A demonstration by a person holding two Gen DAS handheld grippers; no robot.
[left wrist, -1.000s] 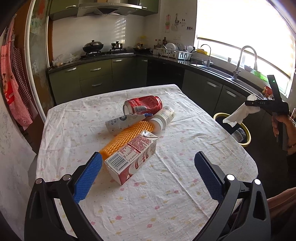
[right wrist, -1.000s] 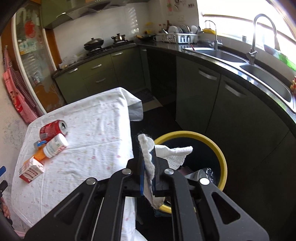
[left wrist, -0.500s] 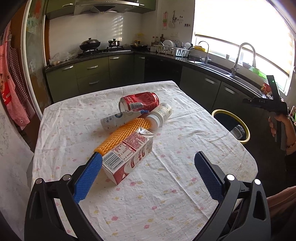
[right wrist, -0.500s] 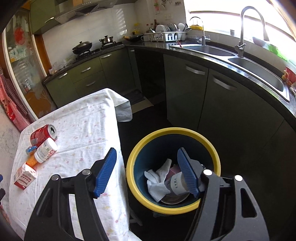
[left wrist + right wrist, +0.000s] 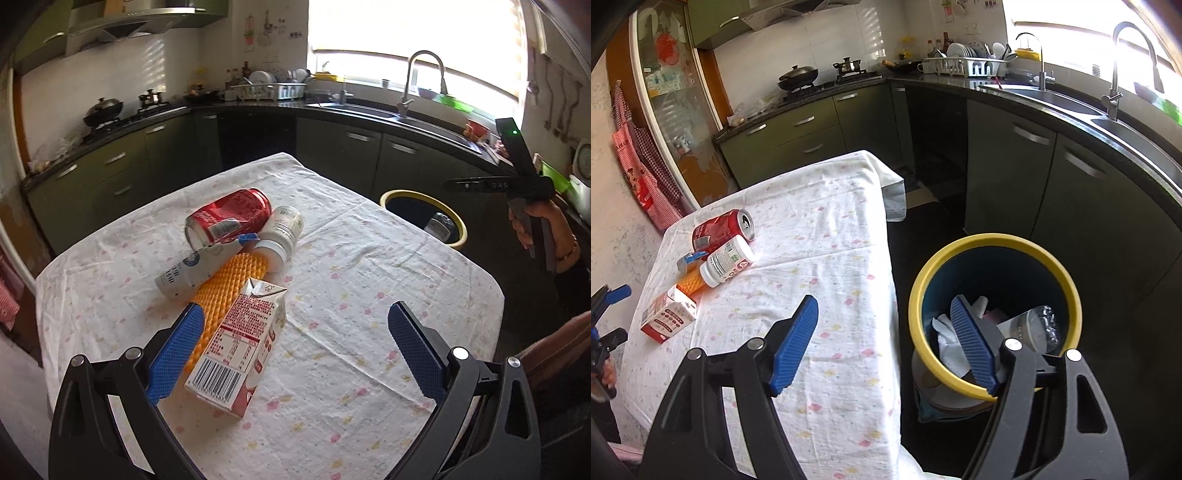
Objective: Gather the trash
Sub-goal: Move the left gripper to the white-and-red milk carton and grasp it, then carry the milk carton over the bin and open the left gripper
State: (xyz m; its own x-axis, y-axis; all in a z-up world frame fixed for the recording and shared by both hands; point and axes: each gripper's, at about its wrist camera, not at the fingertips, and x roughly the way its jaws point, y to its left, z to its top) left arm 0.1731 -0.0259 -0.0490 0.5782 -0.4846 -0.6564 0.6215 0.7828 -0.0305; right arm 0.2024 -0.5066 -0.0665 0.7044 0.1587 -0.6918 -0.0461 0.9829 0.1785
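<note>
Trash lies mid-frame on the table [image 5: 369,288]: a carton [image 5: 240,343], can [image 5: 229,218] and bottle [image 5: 280,236]; the left gripper [image 5: 291,347] gapes around the carton, while the right gripper [image 5: 886,343], empty, is opening beside the bin [image 5: 993,243] at right

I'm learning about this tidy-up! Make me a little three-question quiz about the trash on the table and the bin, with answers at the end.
1. True or false: the red can is standing upright on the table.
2. Which piece of trash lies nearest the left tool? A) white pill bottle B) milk carton C) red can
3. Fill in: the bin beside the table has a ______ rim.

Key: 1. False, it lies on its side. 2. B, the carton sits just in front of the open tool. 3. Yellow; white tissue already lies inside.
</note>
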